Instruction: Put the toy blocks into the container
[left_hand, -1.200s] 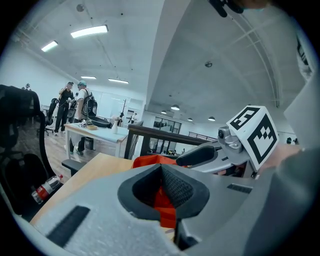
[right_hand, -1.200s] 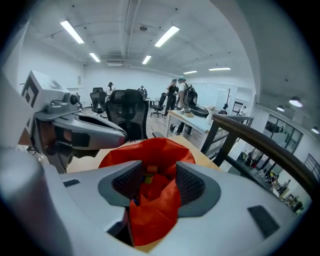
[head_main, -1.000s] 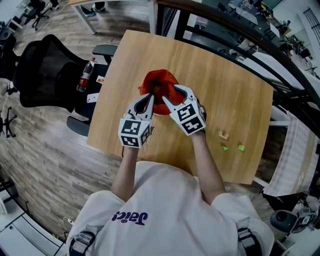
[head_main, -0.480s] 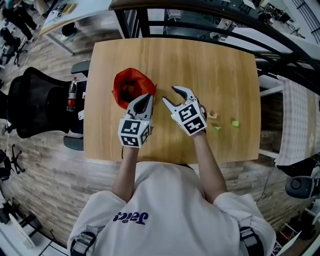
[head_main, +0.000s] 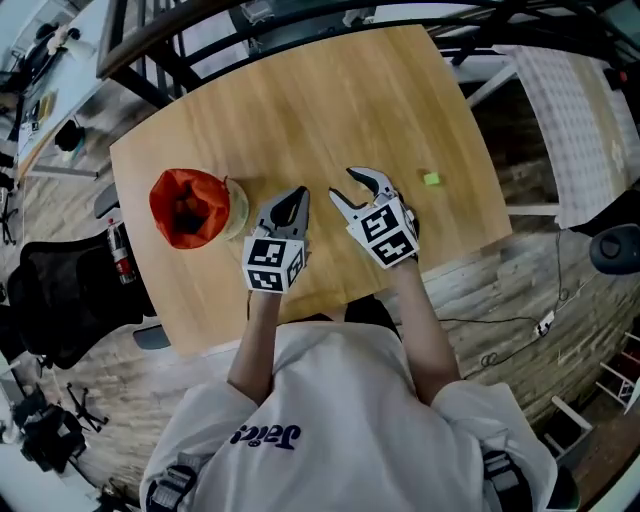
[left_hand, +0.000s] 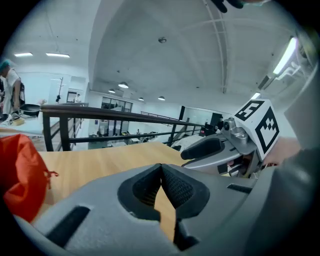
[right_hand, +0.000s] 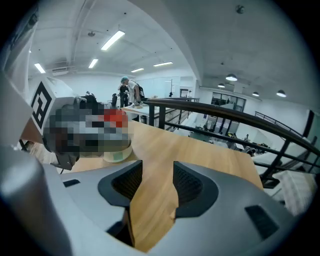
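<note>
**Head view: one green block lies loose, neither gripper holding anything**

A single small green block (head_main: 431, 179) sits alone on the table (head_main: 330, 110), right of centre in the frame. It is well apart from the red-lined container (head_main: 185, 207) at the left. The left gripper (head_main: 293, 197) has its jaws pressed together on nothing. The right gripper (head_main: 345, 186), nearer the block, has its jaws spread and empty, with bare wood between them in its own view. The block looks light, rigid and smooth-sided, so it may skid or pop out. It is probably best pinched from above across two flat opposite faces. The container's liner looks soft, so drop the block in rather than press.
</note>
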